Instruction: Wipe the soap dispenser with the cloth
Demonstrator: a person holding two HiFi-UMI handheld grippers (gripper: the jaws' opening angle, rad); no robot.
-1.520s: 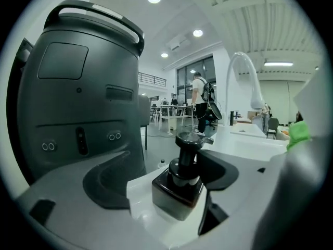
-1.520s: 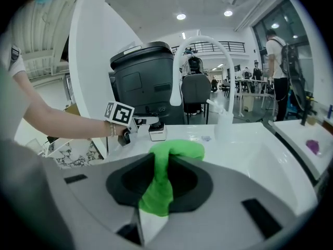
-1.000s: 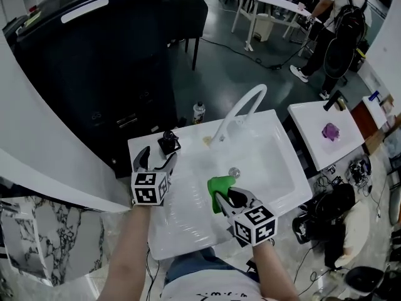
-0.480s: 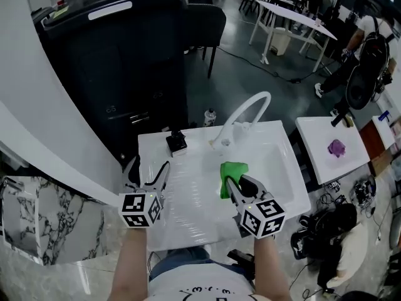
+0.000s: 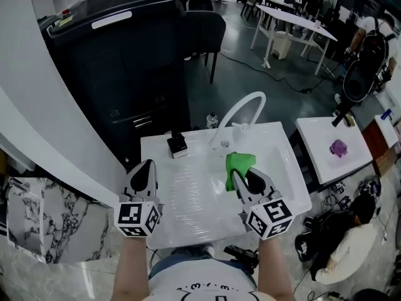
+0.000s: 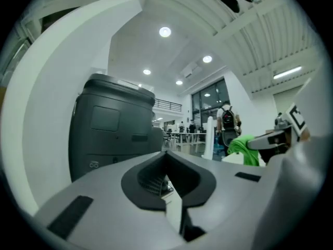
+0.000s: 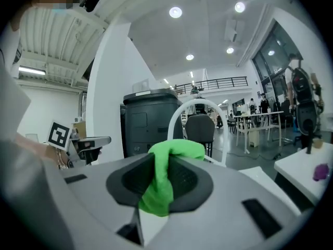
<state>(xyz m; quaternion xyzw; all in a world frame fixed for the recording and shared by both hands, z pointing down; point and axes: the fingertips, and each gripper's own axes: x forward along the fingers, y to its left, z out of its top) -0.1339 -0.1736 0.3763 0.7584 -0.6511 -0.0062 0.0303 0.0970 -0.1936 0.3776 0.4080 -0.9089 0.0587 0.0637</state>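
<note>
My right gripper (image 5: 243, 175) has its jaws clamped on a bunched bright green cloth (image 5: 239, 163), which pokes out past the tips above the basin of the white sink unit (image 5: 188, 193). My left gripper (image 5: 145, 168) has just been closing; its jaws now meet with nothing between them, and it is held over the sink's left front edge. The small black soap dispenser (image 5: 177, 144) stands on the back ledge, left of the arched white faucet (image 5: 241, 108), apart from both grippers.
</note>
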